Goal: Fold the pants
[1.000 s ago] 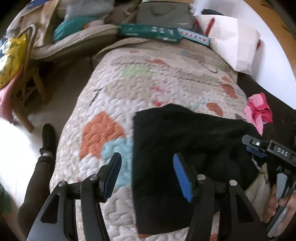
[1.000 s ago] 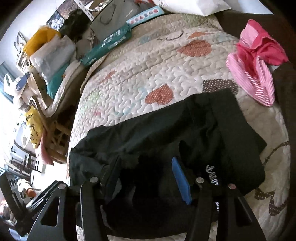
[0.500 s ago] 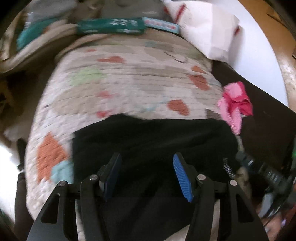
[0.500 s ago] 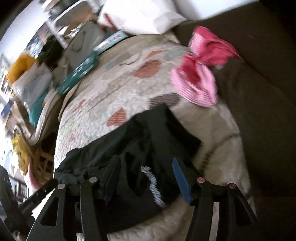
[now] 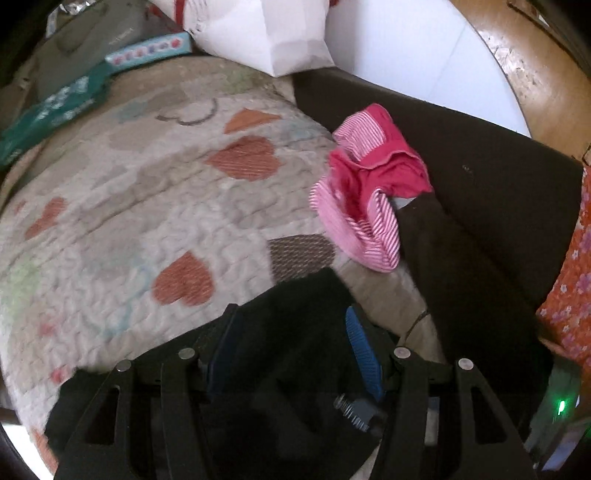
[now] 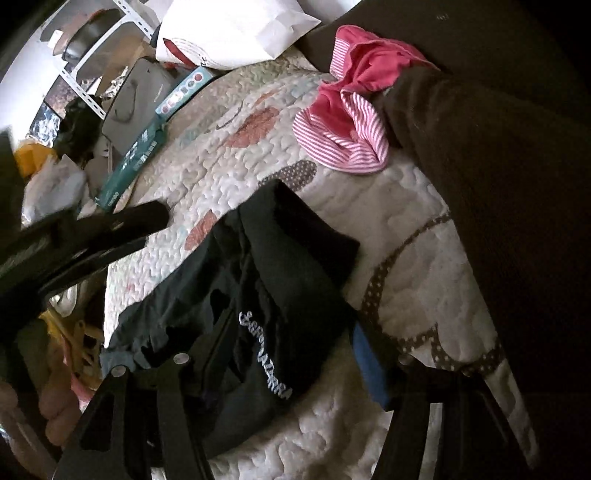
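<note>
Black pants (image 6: 295, 258) with white lettering lie bunched and partly folded on a heart-patterned quilt (image 6: 406, 229). My right gripper (image 6: 293, 350) hovers low over the lettered end. Its jaws are opening; the cloth lies between the fingers, and the pads do not press on it. In the left wrist view the pants (image 5: 295, 317) fill the bottom, and my left gripper (image 5: 291, 354) stands open just above them, its blue pads (image 5: 364, 358) apart with nothing pinched. The left gripper's dark body (image 6: 92, 236) shows blurred at the left of the right wrist view.
A pink striped garment (image 5: 365, 195) lies at the quilt's right edge beside a dark brown upholstered side (image 5: 480, 221). A white paper bag (image 5: 266, 33), a teal box (image 5: 55, 107) and a grey bag crowd the far end. Orange flowered cloth (image 5: 569, 277) hangs at the right.
The left gripper swept right from the pants' left edge to their right end, rolling as it went. The right gripper shifted right to the lettered end, and its jaws widened.
</note>
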The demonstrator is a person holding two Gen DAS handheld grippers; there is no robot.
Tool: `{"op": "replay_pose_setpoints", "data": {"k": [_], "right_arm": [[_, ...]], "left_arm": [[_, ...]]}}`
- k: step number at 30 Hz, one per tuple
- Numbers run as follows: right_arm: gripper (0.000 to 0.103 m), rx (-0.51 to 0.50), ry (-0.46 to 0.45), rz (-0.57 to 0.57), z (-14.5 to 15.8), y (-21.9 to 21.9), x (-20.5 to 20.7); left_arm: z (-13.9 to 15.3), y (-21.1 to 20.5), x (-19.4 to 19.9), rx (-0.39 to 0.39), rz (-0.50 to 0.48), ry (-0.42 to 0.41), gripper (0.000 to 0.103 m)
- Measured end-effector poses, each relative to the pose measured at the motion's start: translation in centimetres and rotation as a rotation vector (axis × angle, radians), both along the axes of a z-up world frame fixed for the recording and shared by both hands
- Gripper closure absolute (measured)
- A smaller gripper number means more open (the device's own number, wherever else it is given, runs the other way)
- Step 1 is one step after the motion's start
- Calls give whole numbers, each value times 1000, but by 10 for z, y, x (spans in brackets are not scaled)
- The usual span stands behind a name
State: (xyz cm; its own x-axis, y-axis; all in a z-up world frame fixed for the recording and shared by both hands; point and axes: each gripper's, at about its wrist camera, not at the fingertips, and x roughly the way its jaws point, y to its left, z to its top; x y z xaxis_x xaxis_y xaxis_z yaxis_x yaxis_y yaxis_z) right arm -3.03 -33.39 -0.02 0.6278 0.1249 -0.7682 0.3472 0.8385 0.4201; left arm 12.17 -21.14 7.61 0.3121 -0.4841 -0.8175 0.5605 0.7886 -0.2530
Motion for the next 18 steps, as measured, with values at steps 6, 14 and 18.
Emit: {"op": "replay_pose_setpoints", "data": {"k": [6, 14, 18], "right_arm": [[34, 14, -37, -21, -5, -5, 10], [34, 22, -50, -38, -9, -8, 18], [34, 23, -47, -43, -13, -7, 19]], "left_arm": [[-31, -20, 33, -50, -4, 124, 46], [-53, -63, 41, 44, -91, 130, 38], [-65, -82, 35, 159, -150, 105, 36]]}}
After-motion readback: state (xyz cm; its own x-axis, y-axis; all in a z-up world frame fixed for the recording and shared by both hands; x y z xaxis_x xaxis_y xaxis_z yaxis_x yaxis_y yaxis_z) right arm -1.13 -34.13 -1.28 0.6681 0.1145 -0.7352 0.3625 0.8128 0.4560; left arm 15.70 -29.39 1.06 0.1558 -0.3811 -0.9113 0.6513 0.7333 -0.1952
